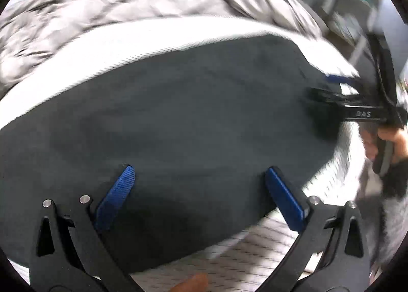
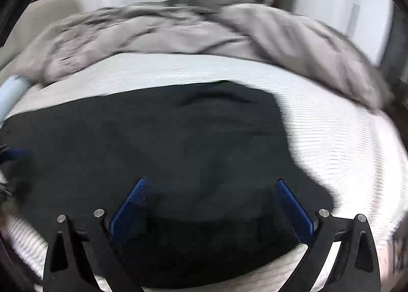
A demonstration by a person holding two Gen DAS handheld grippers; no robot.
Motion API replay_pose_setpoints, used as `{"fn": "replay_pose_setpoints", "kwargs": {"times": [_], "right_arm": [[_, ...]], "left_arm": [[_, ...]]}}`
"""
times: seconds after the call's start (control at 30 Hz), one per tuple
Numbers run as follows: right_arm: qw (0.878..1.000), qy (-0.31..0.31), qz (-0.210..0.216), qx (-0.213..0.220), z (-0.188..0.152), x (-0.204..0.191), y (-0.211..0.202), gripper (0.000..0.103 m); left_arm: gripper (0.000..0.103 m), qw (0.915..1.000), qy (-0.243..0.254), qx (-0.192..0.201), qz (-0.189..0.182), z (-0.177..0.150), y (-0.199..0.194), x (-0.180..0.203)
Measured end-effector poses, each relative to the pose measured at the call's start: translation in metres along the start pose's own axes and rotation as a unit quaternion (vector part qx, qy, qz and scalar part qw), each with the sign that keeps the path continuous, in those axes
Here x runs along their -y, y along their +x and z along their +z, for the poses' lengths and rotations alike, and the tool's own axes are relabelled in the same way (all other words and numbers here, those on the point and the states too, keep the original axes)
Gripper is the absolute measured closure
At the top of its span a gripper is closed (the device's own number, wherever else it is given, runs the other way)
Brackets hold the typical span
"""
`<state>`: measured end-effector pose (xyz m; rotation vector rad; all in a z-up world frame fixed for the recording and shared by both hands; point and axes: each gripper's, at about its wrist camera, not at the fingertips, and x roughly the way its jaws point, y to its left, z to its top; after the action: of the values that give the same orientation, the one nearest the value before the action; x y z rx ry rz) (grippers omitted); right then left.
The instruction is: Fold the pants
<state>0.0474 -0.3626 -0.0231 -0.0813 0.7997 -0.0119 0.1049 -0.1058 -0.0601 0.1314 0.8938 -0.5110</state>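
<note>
Hovering wide apart and holding nothing, the left claw point(image 1: 199, 172) and right claw point(image 2: 210, 184) sit over the dark pants point(image 1: 178, 113), which lie as one compact slab on the bed's ribbed white sheet point(image 2: 331, 123). Folding looks nearly finished. Smooth matte cloth; beyond, a rumpled grey duvet point(image 2: 153, 31).

Dark pants point(image 1: 178, 113) lie spread on the white bed point(image 1: 255, 248), the left gripper point(image 1: 199, 177) spread wide above them, the right gripper point(image 1: 329, 87) at their far edge.
</note>
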Motion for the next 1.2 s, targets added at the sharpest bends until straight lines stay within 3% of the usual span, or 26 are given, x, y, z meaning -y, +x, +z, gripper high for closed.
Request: {"fn": "replay_pose_setpoints", "kwargs": {"times": [0.1,0.17,0.23,0.4,0.5,0.57,0.63,0.7,0.73,0.8,0.83,0.93,1.03,1.13,1.2], "right_arm": [[0.996,-0.063,0.051,-0.037,-0.016,-0.045,0.013,0.001],[0.992,-0.116,0.026,-0.039,-0.029,-0.064,0.012,0.001],[0.992,-0.124,0.016,-0.035,-0.037,-0.055,0.006,0.001],[0.995,0.003,-0.09,-0.04,-0.053,0.042,-0.006,0.001],[0.98,0.116,-0.159,-0.038,-0.061,0.1,-0.013,0.001],[0.977,0.171,-0.125,-0.021,-0.065,0.116,-0.024,0.001],[0.969,0.243,-0.037,0.013,-0.07,0.129,-0.041,0.001],[0.949,0.304,0.076,0.032,-0.077,0.134,-0.042,0.001],[0.93,0.336,0.143,0.034,-0.084,0.132,-0.039,0.001],[0.915,0.355,0.191,0.01,-0.088,0.123,-0.021,0.002],[0.916,0.356,0.185,0.002,-0.086,0.117,-0.015,0.002],[0.913,0.366,0.18,0.022,-0.065,0.117,0.003,0.002],[0.915,0.374,0.145,0.042,-0.045,0.114,0.015,0.005],[0.925,0.356,0.123,0.051,-0.024,0.105,0.033,0.025],[0.926,0.353,0.125,0.043,-0.011,0.1,0.052,0.048]], "left_arm": [[0.001,0.9981,0.053,-0.01,0.031,-0.008,0.013,0.022],[0.001,0.9985,0.049,-0.011,0.023,-0.008,0.012,0.02],[0.001,0.9993,0.034,-0.015,0.007,-0.008,0.011,0.012],[0.001,0.9991,0.037,-0.016,0.008,-0.014,0.012,0.006],[0.001,0.9991,0.034,-0.02,0.016,-0.013,0.014,0.006],[0.001,0.9994,0.029,-0.014,0.016,-0.009,0.009,0.011],[0.001,0.9997,0.023,0.007,0.002,-0.006,-0.001,0.013],[0.001,0.9995,0.013,0.029,-0.002,-0.002,-0.007,0.013],[0.001,0.9994,0.003,0.035,0.0,-0.001,-0.006,0.012],[0.001,0.9996,-0.02,0.019,0.005,0.002,0.01,0.012],[0.001,0.9997,-0.02,0.0,0.011,0.001,0.022,0.013],[0.0,0.9987,0.017,0.008,0.047,0.0,0.027,0.025],[0.0,0.9989,0.001,0.003,0.046,0.002,0.022,0.021],[0.0,0.9993,-0.015,0.01,0.032,0.0,0.013,0.012],[0.0,0.9987,-0.029,0.025,0.034,-0.004,-0.002,0.001]]}}
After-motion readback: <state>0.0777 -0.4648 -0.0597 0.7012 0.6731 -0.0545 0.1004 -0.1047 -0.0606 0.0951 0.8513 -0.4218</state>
